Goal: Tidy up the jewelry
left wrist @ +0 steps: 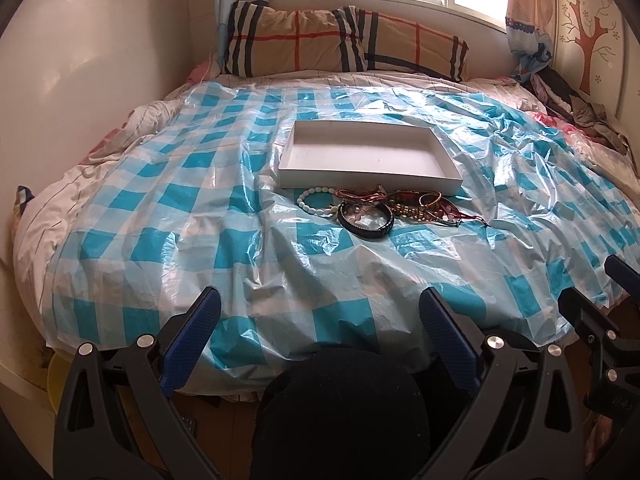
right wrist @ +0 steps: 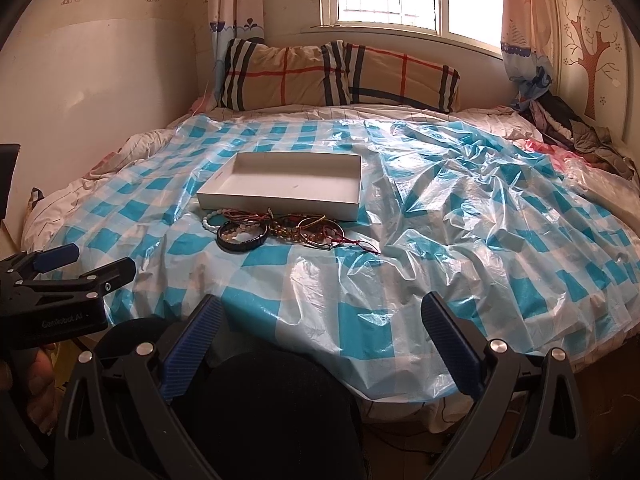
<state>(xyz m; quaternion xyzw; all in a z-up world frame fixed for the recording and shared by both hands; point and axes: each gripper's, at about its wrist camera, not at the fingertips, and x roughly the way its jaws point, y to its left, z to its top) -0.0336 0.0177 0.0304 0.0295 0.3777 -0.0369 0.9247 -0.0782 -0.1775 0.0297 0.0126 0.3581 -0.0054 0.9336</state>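
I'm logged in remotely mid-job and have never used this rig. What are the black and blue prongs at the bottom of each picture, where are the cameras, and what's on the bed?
No robot arm here: a person holds one pair of tongs in each hand, with a camera on each looking forward along its prongs. One view shows the left tongs, the other the right tongs. Both are open and hold nothing. Each pair also shows at the edge of the other's view. On the checked plastic sheet lies an empty white box. Just in front of it sits a pile of bracelets, including a white bead one and a black bangle.
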